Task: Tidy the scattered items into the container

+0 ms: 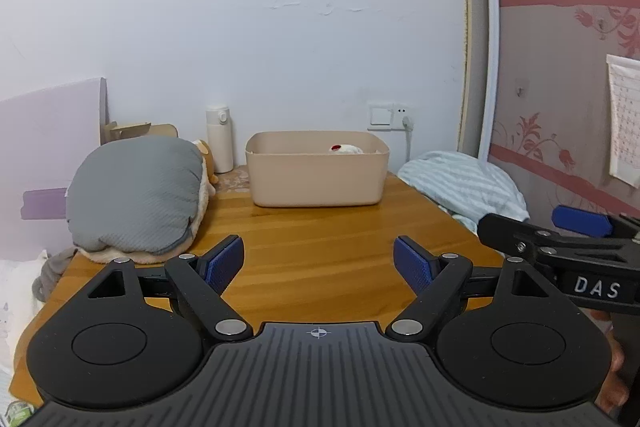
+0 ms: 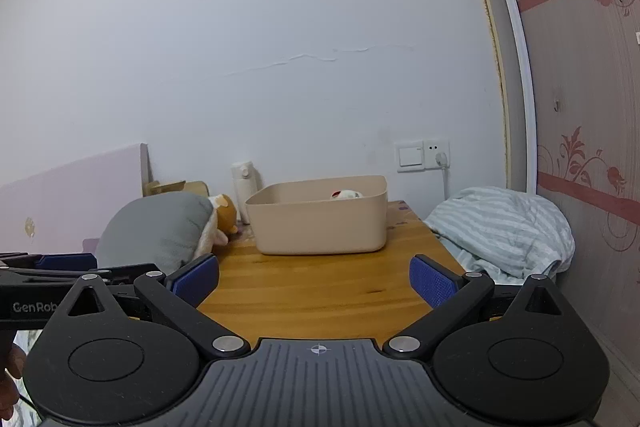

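1. You are working over a honey-coloured wooden tabletop (image 1: 320,239) that runs up to a pale wall, with a white switch and socket plate (image 2: 423,155) above its far right corner and floral wallpaper on your right.
2. The beige rounded plastic container (image 1: 316,171) stands at the far edge of the tabletop, near the middle; a small white item with a red patch (image 1: 345,149) lies inside it, only its top showing over the rim.
3. A cream flask (image 1: 219,139) stands upright at the far left corner, just beside the container.
4. A grey quilted cushion (image 1: 138,195) covers the left edge, with a brown and white plush toy (image 2: 224,217) poking out behind it.
5. A bundle of pale striped cloth (image 2: 504,227) sits off the right edge.
6. Your left gripper (image 1: 319,263) is spread wide with nothing between its blue pads, and your right gripper (image 2: 316,281) is likewise spread and holds nothing; both hover over the near edge.
7. The rest of the container's inside is hidden by its front wall, and the tabletop's near corners are cut off behind the gripper bodies.
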A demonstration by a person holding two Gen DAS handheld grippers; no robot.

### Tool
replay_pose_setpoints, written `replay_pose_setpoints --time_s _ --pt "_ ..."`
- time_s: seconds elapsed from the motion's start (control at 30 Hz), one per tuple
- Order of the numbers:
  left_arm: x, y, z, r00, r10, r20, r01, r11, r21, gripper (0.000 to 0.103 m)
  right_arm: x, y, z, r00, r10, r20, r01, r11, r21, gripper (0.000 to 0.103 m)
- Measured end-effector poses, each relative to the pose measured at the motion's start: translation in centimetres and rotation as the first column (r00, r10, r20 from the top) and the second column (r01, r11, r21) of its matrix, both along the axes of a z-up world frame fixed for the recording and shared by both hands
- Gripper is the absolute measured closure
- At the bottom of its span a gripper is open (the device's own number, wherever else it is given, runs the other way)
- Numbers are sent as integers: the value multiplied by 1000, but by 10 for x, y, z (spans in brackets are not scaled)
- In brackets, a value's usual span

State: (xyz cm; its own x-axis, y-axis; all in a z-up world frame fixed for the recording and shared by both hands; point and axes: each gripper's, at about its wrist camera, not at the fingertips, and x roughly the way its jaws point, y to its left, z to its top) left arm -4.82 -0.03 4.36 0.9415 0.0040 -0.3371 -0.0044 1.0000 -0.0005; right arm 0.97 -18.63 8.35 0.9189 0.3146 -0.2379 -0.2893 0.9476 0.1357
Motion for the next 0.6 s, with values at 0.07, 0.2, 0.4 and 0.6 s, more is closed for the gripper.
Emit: replay_pose_setpoints --time_s 0.07,0.2,0.4,0.6 --pt "-10 0 -1 1000 9 1 -9 1000 -10 20 -7 -1 0 1000 4 3 -4 1000 0 0" --pt "-25 1 -3 1000 15 -4 -15 1000 -24 20 -20 -4 -1 1000 13 10 -13 1000 8 0" --pt "-35 0 -5 1000 10 -14 -10 999 -38 20 -31 -5 -1 1000 16 17 -16 1000 4 0" --pt "-38 5 -5 1000 10 -6 -11 998 -62 20 -33 -6 -1 1000 23 2 -23 1000 7 0"
